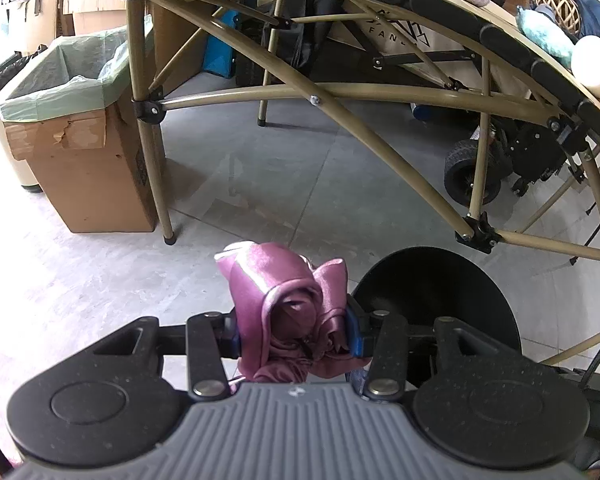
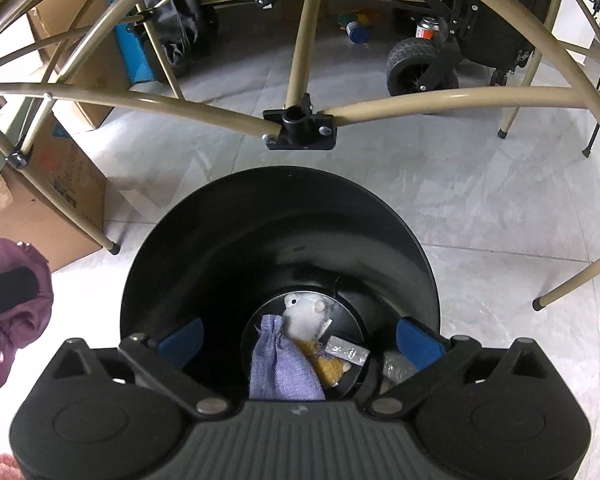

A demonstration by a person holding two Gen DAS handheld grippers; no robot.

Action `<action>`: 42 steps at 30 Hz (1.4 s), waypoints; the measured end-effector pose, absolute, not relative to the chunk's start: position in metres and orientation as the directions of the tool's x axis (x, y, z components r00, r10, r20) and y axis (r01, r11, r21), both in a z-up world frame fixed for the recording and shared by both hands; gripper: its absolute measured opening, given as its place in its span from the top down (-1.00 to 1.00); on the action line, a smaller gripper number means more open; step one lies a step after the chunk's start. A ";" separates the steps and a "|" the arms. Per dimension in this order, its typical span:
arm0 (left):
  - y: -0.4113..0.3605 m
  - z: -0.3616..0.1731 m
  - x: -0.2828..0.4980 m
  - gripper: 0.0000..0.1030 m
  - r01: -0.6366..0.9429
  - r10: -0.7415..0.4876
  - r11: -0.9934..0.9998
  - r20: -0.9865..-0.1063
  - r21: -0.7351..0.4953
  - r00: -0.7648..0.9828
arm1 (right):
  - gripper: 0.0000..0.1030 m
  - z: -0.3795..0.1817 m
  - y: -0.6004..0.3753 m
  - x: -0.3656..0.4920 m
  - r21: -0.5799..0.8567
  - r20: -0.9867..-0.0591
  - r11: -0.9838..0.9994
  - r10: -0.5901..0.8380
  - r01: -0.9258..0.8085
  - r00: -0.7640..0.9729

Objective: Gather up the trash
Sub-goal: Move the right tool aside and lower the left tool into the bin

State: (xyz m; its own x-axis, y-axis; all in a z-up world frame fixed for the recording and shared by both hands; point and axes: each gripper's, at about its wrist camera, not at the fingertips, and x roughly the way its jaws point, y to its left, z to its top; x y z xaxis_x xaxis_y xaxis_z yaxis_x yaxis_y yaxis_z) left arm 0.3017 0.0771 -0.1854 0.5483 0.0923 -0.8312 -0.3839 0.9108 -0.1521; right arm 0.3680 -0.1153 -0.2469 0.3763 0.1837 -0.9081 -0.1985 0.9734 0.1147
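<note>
1. Where I'm at: my left tool [image 1: 294, 334] is pinching a crumpled purple satin cloth [image 1: 284, 304] between its blue pads [image 1: 354, 334], and the black bin [image 2: 280, 240] sits just to its right on the grey tile floor [image 1: 260, 184]. So the step in hand, as I read it, is getting that cloth over the bin and dropping it in.

2. My right tool [image 2: 298, 338] is spread wide, nothing between the fingers, and it hangs right over the bin's mouth looking straight down into it. Already at the bottom: a lilac fabric pouch [image 2: 280, 364], a white wad [image 2: 304, 316], something yellowish [image 2: 328, 366] and a silvery wrapper [image 2: 348, 352].

3. How I'd do it well: carry the cloth across until the whole bundle is over the opening, not just the leading fold. Satin is slippery and floppy, so a tail hanging over the rim could drag the lot back out.

4. I'd also shift the right tool out of the way first, since it's parked exactly where the cloth needs to fall.

5. Open the left fingers fully and pause a moment; folds look stuffed deep between the pads and could cling.

6. Pose: both tools are held low, near floor level, beside the folding tabletop's tan frame [image 2: 300, 120], pointing forward and down. The left one shows at the left edge of the right view, cloth bulging around its finger.

7. There's a lined cardboard box [image 1: 80, 160] well off to the left too, but the black bin is much closer.
</note>
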 end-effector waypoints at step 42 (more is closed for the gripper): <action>-0.032 -0.203 0.339 0.12 -0.107 -0.083 0.981 -0.855 -0.159 0.512 | -1.00 -0.176 -0.244 0.343 0.029 -0.831 0.999 0.044 -0.035 0.554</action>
